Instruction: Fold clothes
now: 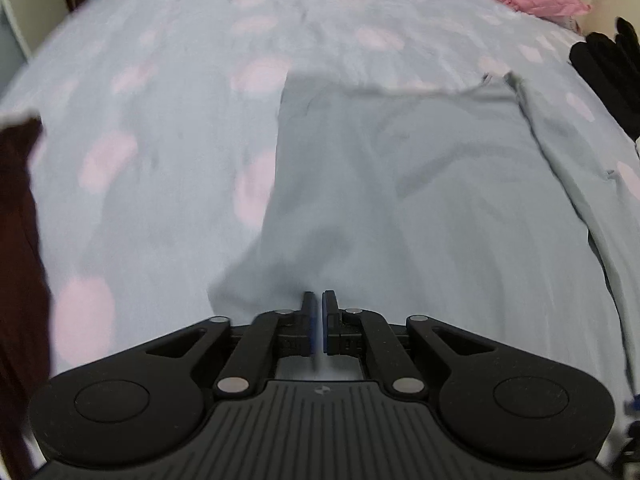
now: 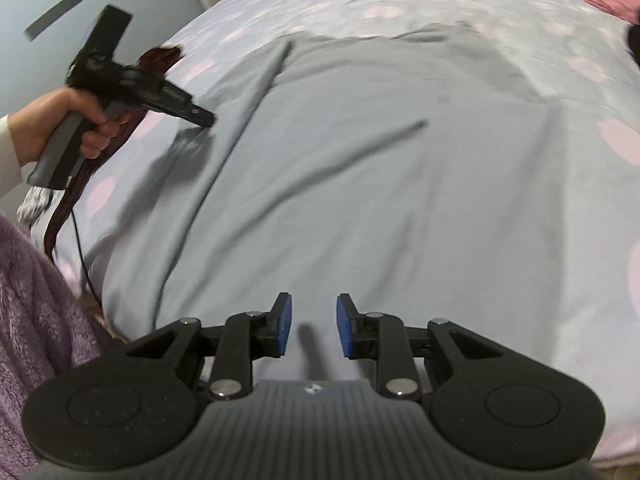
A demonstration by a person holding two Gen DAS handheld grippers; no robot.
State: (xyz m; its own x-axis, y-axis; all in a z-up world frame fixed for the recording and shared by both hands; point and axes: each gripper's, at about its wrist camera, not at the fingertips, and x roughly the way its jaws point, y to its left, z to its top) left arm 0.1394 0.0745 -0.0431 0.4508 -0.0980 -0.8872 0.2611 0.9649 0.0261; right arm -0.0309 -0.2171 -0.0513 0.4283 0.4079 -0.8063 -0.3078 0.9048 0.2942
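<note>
On the bed, left hand-held gripper seemingly pinches grey garment.

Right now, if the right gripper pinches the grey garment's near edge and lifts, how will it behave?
The grey garment probably drapes limply: it lies flat with soft creases on the bed sheet. It looks thin, so likely light. The open right gripper may gather just one layer, so folded parts could slide apart.

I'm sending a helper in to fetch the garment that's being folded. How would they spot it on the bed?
Find the bed with the pale blue-grey cover dotted with pink spots. The grey garment lies spread flat in its middle. Unlike the cover it is plain and darker, with no spots, and unlike the black clothes it is unfolded.
</note>
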